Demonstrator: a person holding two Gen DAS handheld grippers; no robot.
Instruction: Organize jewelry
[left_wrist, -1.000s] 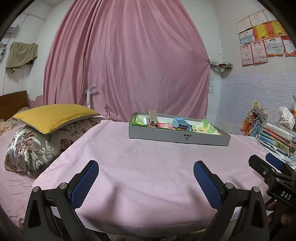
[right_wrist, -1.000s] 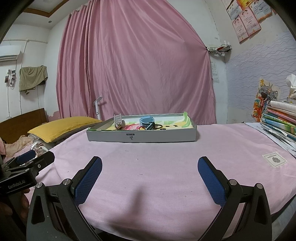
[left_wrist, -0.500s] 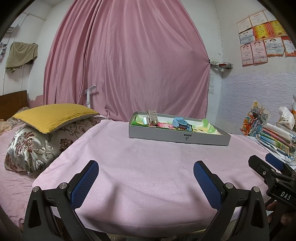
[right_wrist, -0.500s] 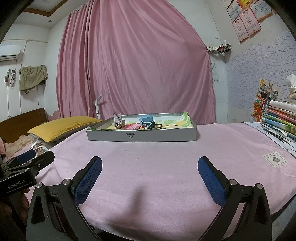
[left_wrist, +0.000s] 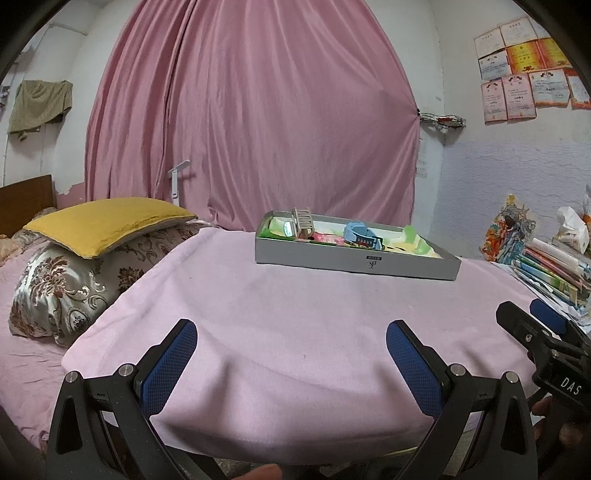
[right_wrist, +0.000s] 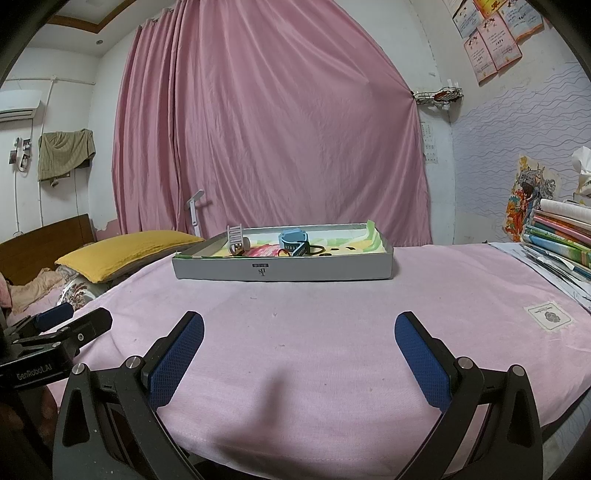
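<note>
A shallow grey box (left_wrist: 354, 260) (right_wrist: 284, 271) sits on the far part of a pink-covered table. Inside it are a blue watch (left_wrist: 360, 234) (right_wrist: 293, 242), a pale ladder-like watch band (left_wrist: 303, 223) (right_wrist: 236, 238), a red item (right_wrist: 264, 252) and a black ring (right_wrist: 317, 250). My left gripper (left_wrist: 291, 350) is open and empty over the near table edge. My right gripper (right_wrist: 299, 343) is open and empty, also near the front edge. Each gripper shows at the side of the other's view.
A yellow pillow (left_wrist: 107, 221) on a patterned pillow (left_wrist: 70, 291) lies left of the table. A stack of books (right_wrist: 561, 240) and papers stands at the right. A pink curtain (left_wrist: 251, 110) hangs behind. A white label (right_wrist: 548, 317) lies on the cloth.
</note>
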